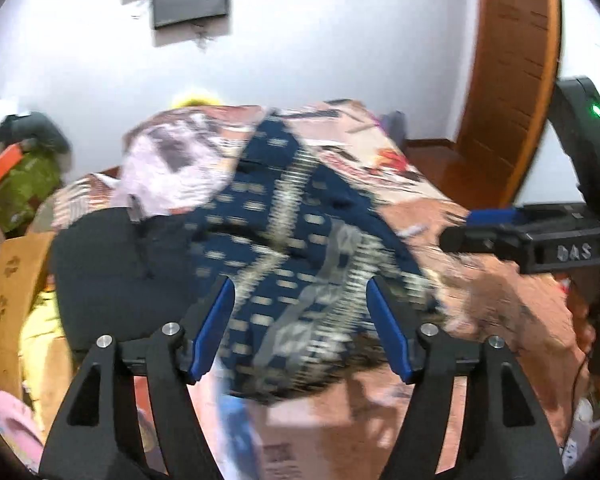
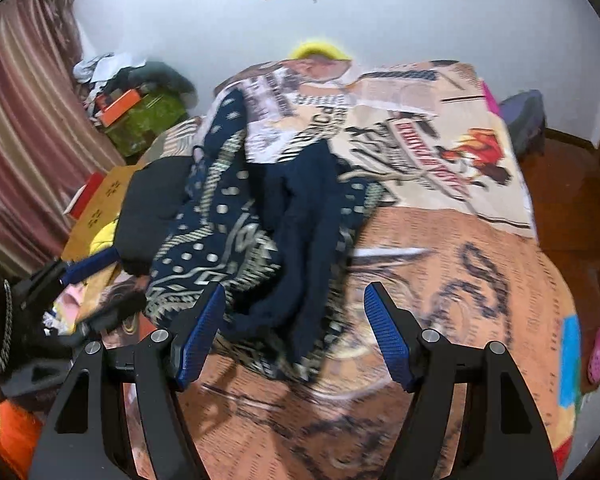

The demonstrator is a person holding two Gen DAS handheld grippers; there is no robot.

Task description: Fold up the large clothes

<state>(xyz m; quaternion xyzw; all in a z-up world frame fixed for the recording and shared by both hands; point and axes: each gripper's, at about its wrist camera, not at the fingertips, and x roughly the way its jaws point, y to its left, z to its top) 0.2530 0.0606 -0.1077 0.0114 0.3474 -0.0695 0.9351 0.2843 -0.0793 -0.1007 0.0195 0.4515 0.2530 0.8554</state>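
- The big cloth to fold is a dark blue patterned garment (image 2: 236,216); it lies in a loose heap on the bed, on top of a printed blanket (image 2: 440,280); the heap sits on the left half of the bed, from the near edge back toward the middle.
- The cloth is bunched and wrinkled, with a plain dark blue part (image 2: 304,216) draped over the patterned part; no flat, neat fold shows yet, so I think the folding is at an early stage or between two folds.
- A lighter printed cloth (image 2: 284,96) lies at the far end of the heap, partly under it; I cannot tell if it is another piece of clothing or part of the bedding.
- A black cloth (image 1: 116,264) lies at the left edge of the bed, touching the blue heap; it is not folded neatly either.
- The left gripper (image 1: 300,320) hangs above the near part of the blue cloth; its blue fingers stand wide apart and nothing is between them.
- The right gripper (image 2: 294,332) hangs over the near end of the heap; its fingers are wide apart too, and they hold nothing.
- What is left, as I judge it: take hold of the blue cloth, spread it flat, fold it, and then maybe do the other cloths; most of the job looks not yet done.
- Both views are blurry, so small creases and edges are hard to tell.
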